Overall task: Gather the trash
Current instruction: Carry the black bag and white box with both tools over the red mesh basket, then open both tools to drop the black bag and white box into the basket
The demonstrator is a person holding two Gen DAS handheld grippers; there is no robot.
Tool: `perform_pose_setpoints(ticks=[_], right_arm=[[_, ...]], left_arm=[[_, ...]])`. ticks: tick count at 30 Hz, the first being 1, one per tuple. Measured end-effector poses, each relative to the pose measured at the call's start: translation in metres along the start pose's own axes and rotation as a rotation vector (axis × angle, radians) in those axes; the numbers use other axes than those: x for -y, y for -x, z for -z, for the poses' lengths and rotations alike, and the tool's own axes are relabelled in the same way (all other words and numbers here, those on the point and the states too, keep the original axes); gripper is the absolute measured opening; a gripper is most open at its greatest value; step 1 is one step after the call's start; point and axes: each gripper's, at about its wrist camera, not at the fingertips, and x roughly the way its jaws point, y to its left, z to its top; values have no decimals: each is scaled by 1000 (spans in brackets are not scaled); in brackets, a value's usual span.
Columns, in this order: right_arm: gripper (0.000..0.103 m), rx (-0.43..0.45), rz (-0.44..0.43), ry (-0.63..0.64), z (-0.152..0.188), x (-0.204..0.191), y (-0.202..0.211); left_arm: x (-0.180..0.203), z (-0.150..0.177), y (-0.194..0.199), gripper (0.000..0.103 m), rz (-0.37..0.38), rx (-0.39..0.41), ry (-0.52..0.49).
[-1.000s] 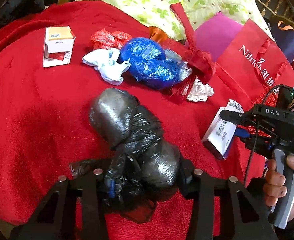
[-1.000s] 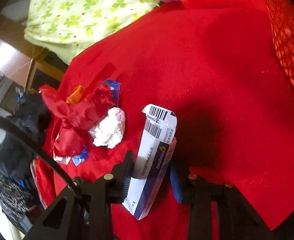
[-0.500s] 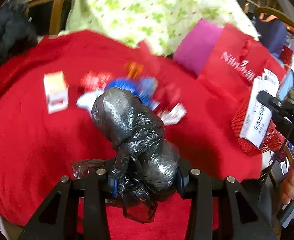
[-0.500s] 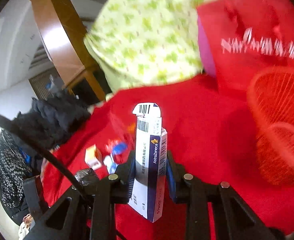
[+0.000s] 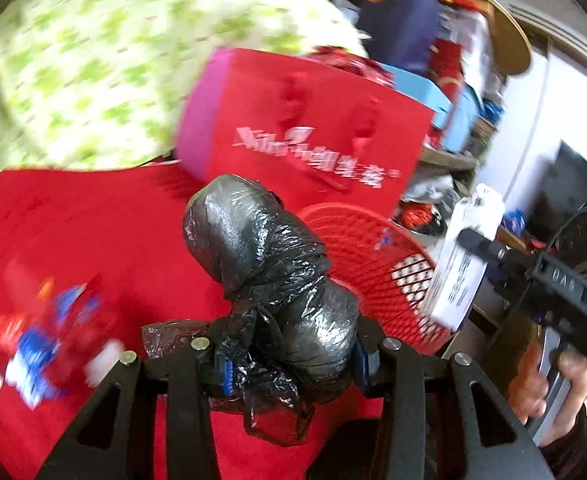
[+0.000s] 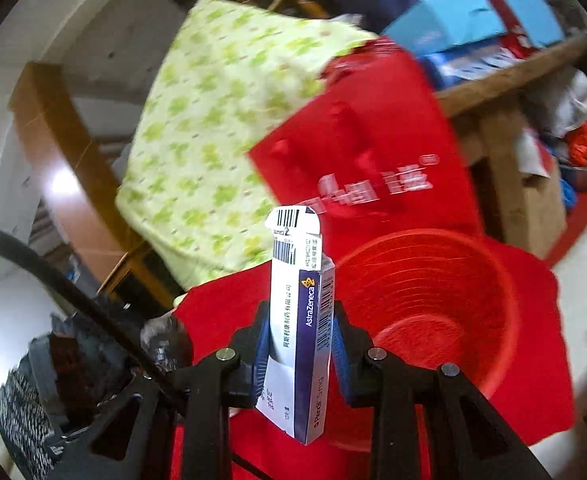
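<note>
Surface: a red cloth [image 5: 93, 232] covers the table and fills the left half and lower part of the left wrist view; in the right wrist view its edge hangs at the lower right, with pale floor beyond.
Left gripper [image 5: 289, 360]: at bottom centre of its frame, jaws set narrow and clamped on a black plastic bundle [image 5: 265, 276], whose knotted tail hangs below the pads.
Bundle position: lifted off the cloth, its rounded top reaching mid-frame and overlapping the left rim of the red mesh basket [image 5: 377, 256].
Right gripper [image 6: 299, 340]: bottom centre of its frame, jaws pressed against both sides of a white and purple medicine box [image 6: 297, 320], which stands upright with its barcode flap open at the top.
Box position: in front of the basket [image 6: 433, 312], just left of its open mouth; in the left wrist view the box [image 5: 461, 268] hangs past the basket's right edge.
Hand: fingers [image 5: 553, 376] wrap the right gripper's handle at lower right.
Basket room: the inside looks bare.
Behind the basket: a red paper bag [image 5: 321, 136] stands close against its far rim.
Upper left: green-patterned fabric [image 5: 113, 60].
Loose litter: blurred red, blue and white scraps [image 5: 49, 340] lie at lower left on the cloth, well apart from the basket.
</note>
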Motion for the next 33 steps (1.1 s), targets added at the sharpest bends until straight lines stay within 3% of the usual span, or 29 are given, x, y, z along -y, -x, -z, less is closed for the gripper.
perform_pose_setpoints(ticks=[5, 10, 12, 13, 14, 20, 25, 29, 33], right_arm=[[32, -4, 32, -72, -9, 46, 0], [34, -46, 58, -98, -7, 72, -13], [48, -49, 70, -104, -6, 78, -16], [70, -47, 78, -107, -5, 79, -18], [76, -33, 85, -110, -4, 81, -16], [76, 32, 33, -65, -6, 62, -3], [76, 81, -68, 48, -2, 15, 12], [76, 24, -147, 131, 15, -34, 0], [76, -83, -147, 222, 49, -78, -28]], left_arm=[[44, -22, -55, 49, 62, -60, -46], [53, -18, -93, 63, 27, -134, -54], [49, -14, -99, 69, 19, -156, -37], [46, -12, -99, 69, 11, -164, -30], [42, -10, -97, 69, -3, -165, -25], [22, 8, -49, 71, -54, -86, -6], [-15, 45, 0, 72, -154, -40, 33], [-58, 75, 43, 72, -299, -33, 100], [-97, 101, 87, 72, -449, -17, 168]])
